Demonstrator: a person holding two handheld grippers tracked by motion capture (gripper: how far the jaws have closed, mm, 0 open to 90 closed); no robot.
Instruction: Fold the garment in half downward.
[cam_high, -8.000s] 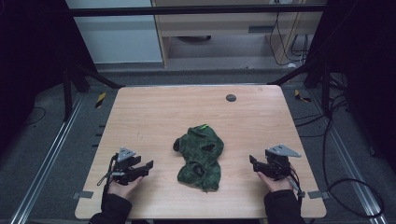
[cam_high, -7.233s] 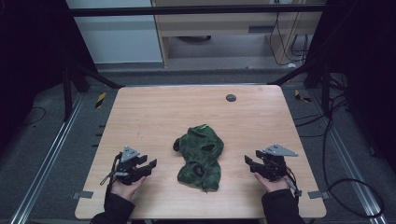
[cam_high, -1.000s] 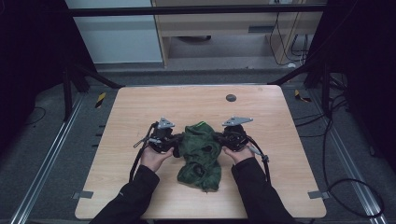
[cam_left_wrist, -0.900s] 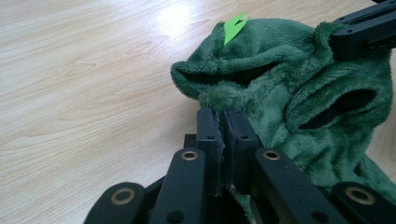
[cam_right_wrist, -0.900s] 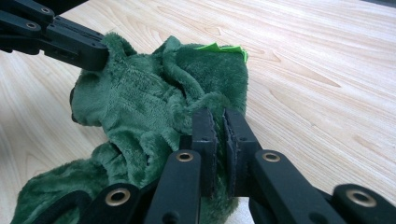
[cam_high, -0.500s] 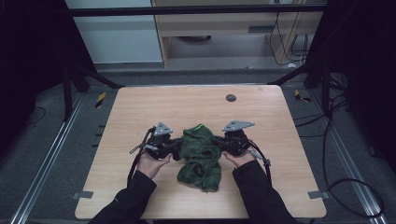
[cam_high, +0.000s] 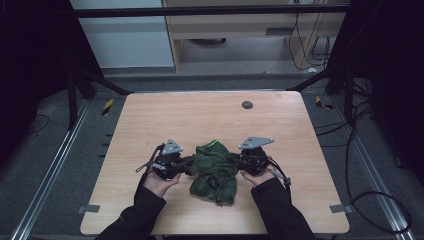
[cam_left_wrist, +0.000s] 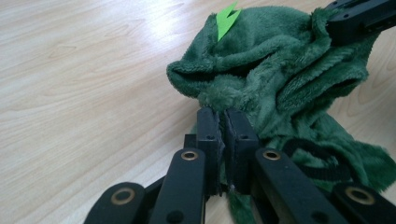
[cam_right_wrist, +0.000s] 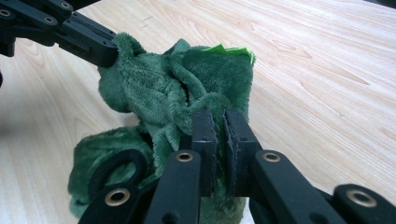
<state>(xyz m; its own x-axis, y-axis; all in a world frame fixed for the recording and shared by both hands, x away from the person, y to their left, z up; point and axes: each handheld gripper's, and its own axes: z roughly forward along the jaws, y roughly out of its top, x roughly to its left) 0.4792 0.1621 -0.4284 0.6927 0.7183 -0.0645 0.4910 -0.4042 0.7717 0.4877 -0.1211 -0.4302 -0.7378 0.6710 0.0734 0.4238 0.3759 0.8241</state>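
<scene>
A crumpled green fleece garment (cam_high: 214, 167) lies on the wooden table (cam_high: 210, 117), with a bright green tag (cam_left_wrist: 227, 17) and a black ring-shaped trim (cam_left_wrist: 322, 161). My left gripper (cam_high: 192, 163) is shut on the fleece at its left side; in the left gripper view the jaws pinch a fold of green fleece (cam_left_wrist: 224, 91). My right gripper (cam_high: 234, 160) is shut on the opposite side, its jaws squeezing another fold (cam_right_wrist: 210, 100). The cloth bunches up between the two grippers. Each gripper view shows the other gripper's black jaw at the far side.
A small dark round disc (cam_high: 247, 104) sits near the table's far edge. Bare wood surrounds the garment on all sides. Black frame posts (cam_high: 75, 85) and cables (cam_high: 365, 165) stand beside the table on the floor.
Both grippers, holding the garment, have drawn a little toward the near edge of the table, dragging the upper part of the cloth with them.
</scene>
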